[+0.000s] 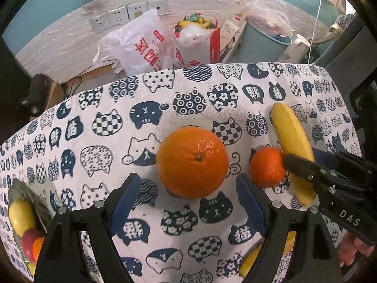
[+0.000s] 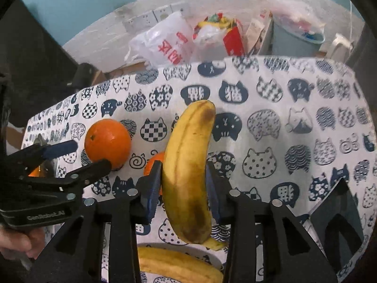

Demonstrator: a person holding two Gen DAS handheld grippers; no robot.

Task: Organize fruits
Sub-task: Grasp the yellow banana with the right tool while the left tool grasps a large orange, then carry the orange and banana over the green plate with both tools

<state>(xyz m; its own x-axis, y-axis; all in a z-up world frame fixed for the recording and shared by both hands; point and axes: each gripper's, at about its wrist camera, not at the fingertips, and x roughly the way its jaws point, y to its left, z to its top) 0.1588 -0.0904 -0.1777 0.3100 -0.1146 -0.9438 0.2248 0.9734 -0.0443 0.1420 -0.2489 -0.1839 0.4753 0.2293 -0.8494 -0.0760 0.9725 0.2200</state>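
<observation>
Take the big orange (image 1: 192, 162) on the cat-print cloth (image 1: 165, 99) as your marker. Far to its left, at the cloth's edge, sits a bowl (image 1: 28, 195) holding a yellow-green fruit (image 1: 21, 217), a red apple (image 1: 29, 241) and a bit of orange fruit. Your left gripper (image 1: 186, 202) hangs just on the near side of the big orange with its blue-padded jaws spread wide and nothing between them; the orange lies just beyond the pads, untouched. Just right of the big orange lies a small tangerine (image 1: 266, 167), close to it but apart. Right of that again, your right gripper (image 2: 183, 188) is clenched on a banana (image 2: 188, 172), the blue pads pressing its sides around mid-length, the fruit running away from you with its blunt end toward the cloth's far edge. Nearer you than the held banana, a second banana (image 2: 174, 266) lies on a white plate (image 2: 212, 255). Right of everything, a dark tray (image 2: 339, 214) rests at the cloth's near edge.
</observation>
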